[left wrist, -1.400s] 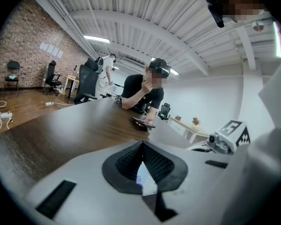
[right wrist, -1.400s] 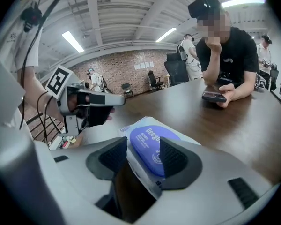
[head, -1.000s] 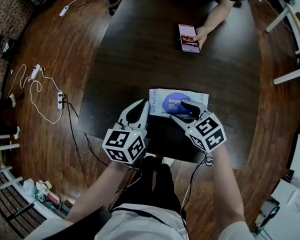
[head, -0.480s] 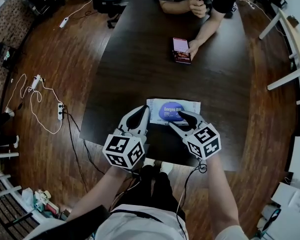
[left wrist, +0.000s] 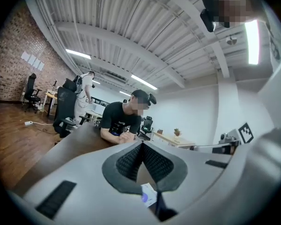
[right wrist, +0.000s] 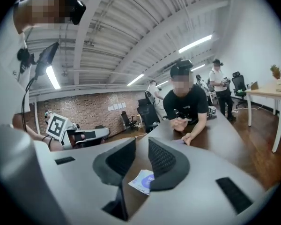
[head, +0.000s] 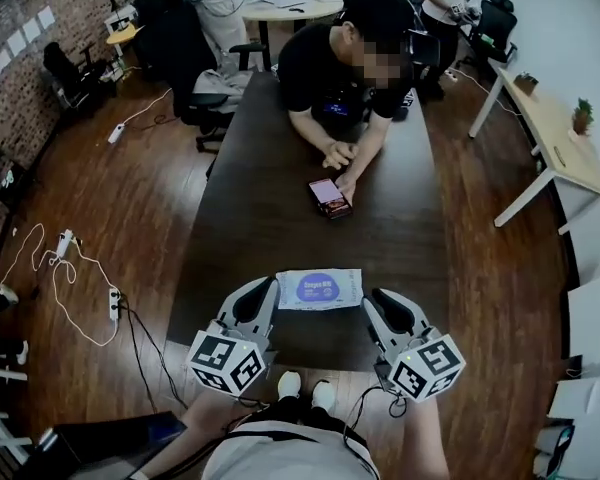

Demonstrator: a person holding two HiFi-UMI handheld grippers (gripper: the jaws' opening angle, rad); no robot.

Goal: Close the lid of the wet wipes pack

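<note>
The left gripper [left wrist: 141, 145] has its jaws meeting at the tips with nothing gripped. The wet wipes pack [left wrist: 149, 194] shows low down through the gap beneath them. At the far end of the dark table [left wrist: 61, 149] a person [left wrist: 124, 118] leans on it, forearms down.

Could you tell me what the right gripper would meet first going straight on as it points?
The right gripper, empty jaws closing, points over the wet wipes pack; it would likely first meet the table near the seated person's hand; depth is unclear.
</note>
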